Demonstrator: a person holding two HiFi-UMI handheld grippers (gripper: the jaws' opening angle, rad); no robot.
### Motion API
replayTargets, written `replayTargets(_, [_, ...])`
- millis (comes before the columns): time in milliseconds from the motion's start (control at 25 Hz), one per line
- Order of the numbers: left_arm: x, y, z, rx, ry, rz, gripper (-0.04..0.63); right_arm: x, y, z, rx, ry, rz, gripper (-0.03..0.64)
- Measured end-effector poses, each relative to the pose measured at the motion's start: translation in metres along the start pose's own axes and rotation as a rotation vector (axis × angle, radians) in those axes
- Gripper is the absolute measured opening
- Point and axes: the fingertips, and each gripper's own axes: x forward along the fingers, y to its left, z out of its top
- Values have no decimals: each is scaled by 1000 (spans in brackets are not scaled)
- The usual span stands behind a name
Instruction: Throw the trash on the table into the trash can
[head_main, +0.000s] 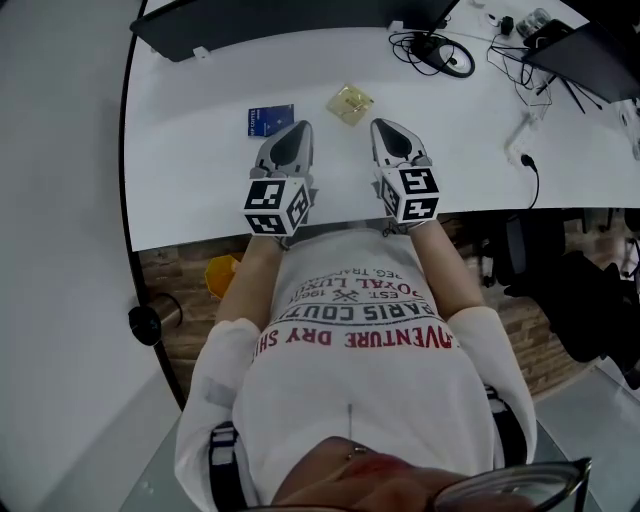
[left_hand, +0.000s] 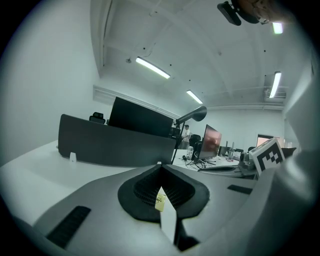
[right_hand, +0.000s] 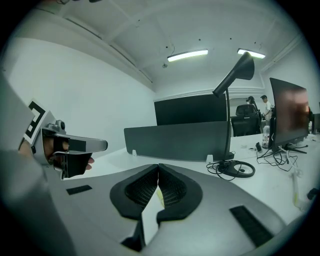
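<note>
Tongs status | left tongs (left_hand: 160, 166) pressed together, empty | right tongs (right_hand: 158, 167) pressed together, empty | both above table (head_main: 180, 150) edge

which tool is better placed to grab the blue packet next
Left. The left tool has its tip right beside the blue packet; the right tool sits farther off, past the yellowish wrapper. Both are shut, so it must open first.

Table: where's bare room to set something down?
Bare: left stretch of the table, from its edge to the blue packet; also right of the right gripper, up to the plug lead. Crowded: far right corner, cables.
</note>
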Motion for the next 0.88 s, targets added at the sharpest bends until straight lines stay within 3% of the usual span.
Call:
replayTargets(320, [23, 11, 2, -48, 10, 53, 23, 16, -23, -1, 6, 18, 37, 26])
replayTargets(520, [32, 8, -4, -7, 26, 72, 23, 27, -23, -12, 29, 53, 67, 26])
replayTargets(880, [47, 17, -38, -83, 97, 91, 23, 71, -22, -57, 38, 274, 146, 28])
